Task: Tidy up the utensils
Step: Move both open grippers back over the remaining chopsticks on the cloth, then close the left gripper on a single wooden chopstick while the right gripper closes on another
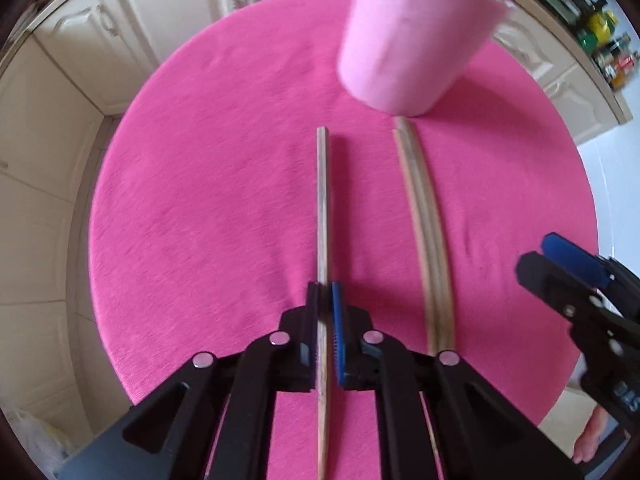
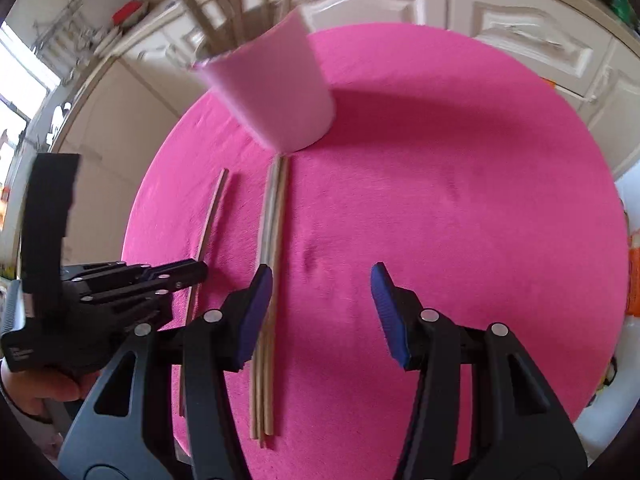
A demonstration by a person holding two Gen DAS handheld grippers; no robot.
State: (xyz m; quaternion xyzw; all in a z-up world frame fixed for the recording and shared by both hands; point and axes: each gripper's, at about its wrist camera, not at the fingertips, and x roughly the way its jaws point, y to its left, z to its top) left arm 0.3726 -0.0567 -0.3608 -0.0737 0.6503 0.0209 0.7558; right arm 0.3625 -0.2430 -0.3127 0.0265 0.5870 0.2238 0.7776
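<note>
Left gripper [image 1: 325,312] clenches 1 chopstick [image 1: 322,200], right gripper [image 2: 322,312] gapes; pinched off-centre, it may swing, missing the cup [image 1: 412,40].

A bright pink cloth [image 1: 200,200] covers the round table, a pale pink cup [image 1: 416,36] stands at its far side, the light wooden chopsticks [image 1: 424,220] show brown streaks, the cupboards [image 2: 520,20] are cream, and both black grippers carry blue pads [image 2: 390,312].
</note>
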